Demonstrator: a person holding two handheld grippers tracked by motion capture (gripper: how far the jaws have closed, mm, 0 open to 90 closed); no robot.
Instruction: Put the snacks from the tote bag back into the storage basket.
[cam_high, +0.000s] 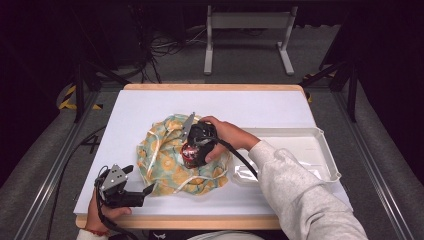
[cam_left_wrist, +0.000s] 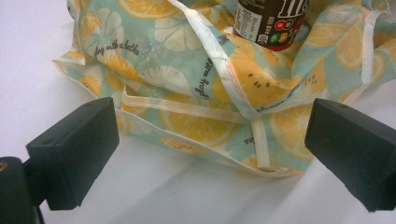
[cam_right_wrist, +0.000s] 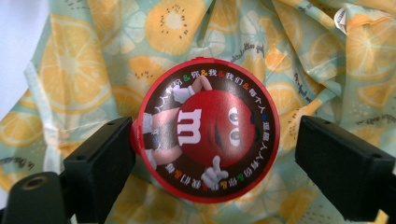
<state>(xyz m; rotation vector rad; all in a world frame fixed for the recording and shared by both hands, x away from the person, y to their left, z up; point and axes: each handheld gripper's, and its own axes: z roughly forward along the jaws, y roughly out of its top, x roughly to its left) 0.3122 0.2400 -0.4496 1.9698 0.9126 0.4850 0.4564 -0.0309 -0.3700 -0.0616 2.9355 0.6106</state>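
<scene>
A cloth bag (cam_high: 170, 165) printed with orange and lemon slices lies crumpled in the middle of the white tabletop (cam_high: 145, 102). On it stands a round M&M's tub (cam_high: 189, 155) with a red lid (cam_right_wrist: 208, 130). My right gripper (cam_right_wrist: 215, 144) points down over the lid with its jaws on either side. Its left jaw sits at the lid's rim, and a clear gap separates its right jaw from the lid, so it is open. My left gripper (cam_high: 140, 179) rests at the table's front left, wide open. Its jaws straddle the bag's hem (cam_left_wrist: 196, 112) without pinching it. The tub (cam_left_wrist: 271, 23) stands farther back on the cloth.
A shallow white plastic tray (cam_high: 327, 155) sits at the table's right side, partly under the right sleeve. Bare white tabletop lies behind and to the left of the bag. The table's wooden front edge (cam_high: 200, 222) runs close to the left hand.
</scene>
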